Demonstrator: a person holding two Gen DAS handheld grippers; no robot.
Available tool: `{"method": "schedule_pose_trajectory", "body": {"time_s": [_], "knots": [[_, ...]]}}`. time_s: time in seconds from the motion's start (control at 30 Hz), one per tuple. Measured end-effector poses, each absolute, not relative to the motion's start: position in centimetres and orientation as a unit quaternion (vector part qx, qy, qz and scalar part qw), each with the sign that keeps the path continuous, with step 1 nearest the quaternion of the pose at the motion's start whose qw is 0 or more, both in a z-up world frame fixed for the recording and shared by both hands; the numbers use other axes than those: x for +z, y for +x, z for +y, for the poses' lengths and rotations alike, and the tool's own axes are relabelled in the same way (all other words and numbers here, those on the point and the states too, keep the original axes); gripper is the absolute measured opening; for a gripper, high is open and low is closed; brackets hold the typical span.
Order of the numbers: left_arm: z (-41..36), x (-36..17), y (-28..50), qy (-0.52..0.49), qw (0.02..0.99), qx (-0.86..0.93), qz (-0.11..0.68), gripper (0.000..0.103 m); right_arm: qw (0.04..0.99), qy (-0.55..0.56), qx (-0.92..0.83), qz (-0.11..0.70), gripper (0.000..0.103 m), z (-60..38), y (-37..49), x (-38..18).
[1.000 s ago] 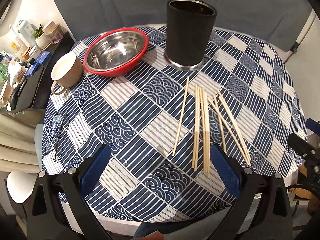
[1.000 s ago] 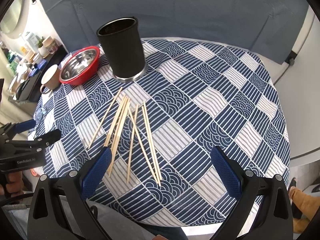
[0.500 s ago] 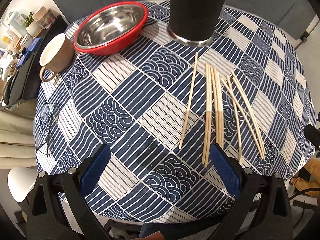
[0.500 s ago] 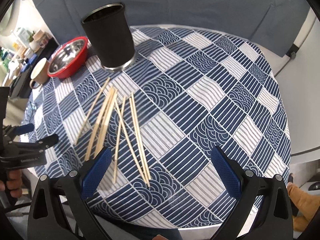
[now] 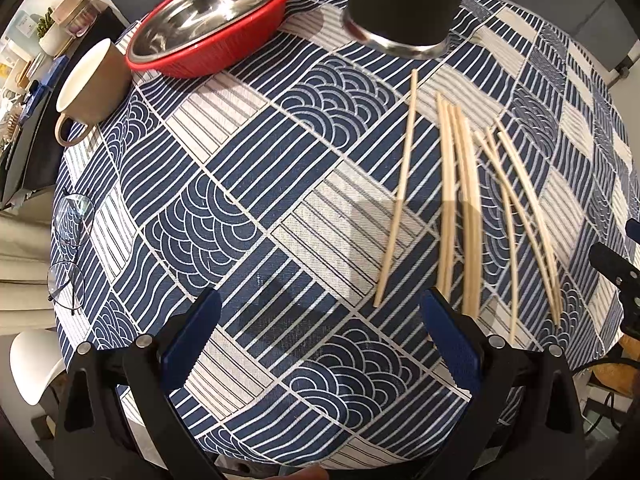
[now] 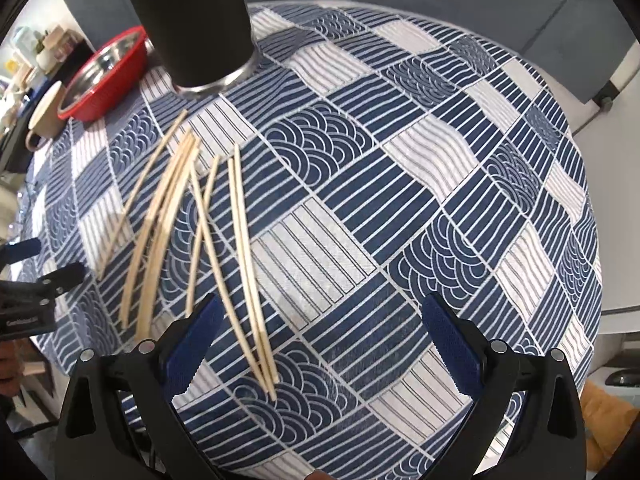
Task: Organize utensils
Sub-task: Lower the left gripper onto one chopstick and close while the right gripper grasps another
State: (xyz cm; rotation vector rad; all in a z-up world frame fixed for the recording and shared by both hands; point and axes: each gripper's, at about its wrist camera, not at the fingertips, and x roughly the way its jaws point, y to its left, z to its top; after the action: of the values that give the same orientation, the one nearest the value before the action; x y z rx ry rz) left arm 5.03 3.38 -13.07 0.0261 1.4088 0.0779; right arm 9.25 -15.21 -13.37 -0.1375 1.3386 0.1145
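Several pale wooden chopsticks [image 5: 460, 200] lie loose on the blue-and-white patterned tablecloth [image 5: 248, 184], fanned out below a tall black holder [image 5: 404, 4] with a metal base. In the right wrist view the same chopsticks [image 6: 208, 220] lie left of centre, and the black holder [image 6: 192, 28] stands at the upper left. My left gripper [image 5: 320, 320] hovers open low over the cloth, its right pad [image 5: 452, 344] just at the near ends of the chopsticks. My right gripper [image 6: 320, 320] is open too, its left pad [image 6: 192, 344] beside the near ends of two chopsticks. Neither holds anything.
A steel bowl in a red rim [image 5: 208, 20] and a beige mug [image 5: 92, 84] stand at the table's far left. Eyeglasses [image 5: 68, 248] lie at the left edge. A cluttered shelf [image 5: 32, 52] sits beyond. The right gripper's black tip [image 5: 616, 268] shows at the right edge.
Both grippers have come down and forward toward the table, so the chopsticks and the black holder loom larger. Both stay open; nothing on the table has moved.
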Motion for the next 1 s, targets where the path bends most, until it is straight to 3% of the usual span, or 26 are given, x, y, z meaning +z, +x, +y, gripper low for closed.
{"method": "schedule_pose_trajectory", "body": {"time_s": [1.0], "knots": [[5.2,-18.7,13.3,0.029,0.755,0.040,0.654,0.099,0.766,-0.087,0.052,0.635,0.095,-14.8,12.6,-18.7]]}}
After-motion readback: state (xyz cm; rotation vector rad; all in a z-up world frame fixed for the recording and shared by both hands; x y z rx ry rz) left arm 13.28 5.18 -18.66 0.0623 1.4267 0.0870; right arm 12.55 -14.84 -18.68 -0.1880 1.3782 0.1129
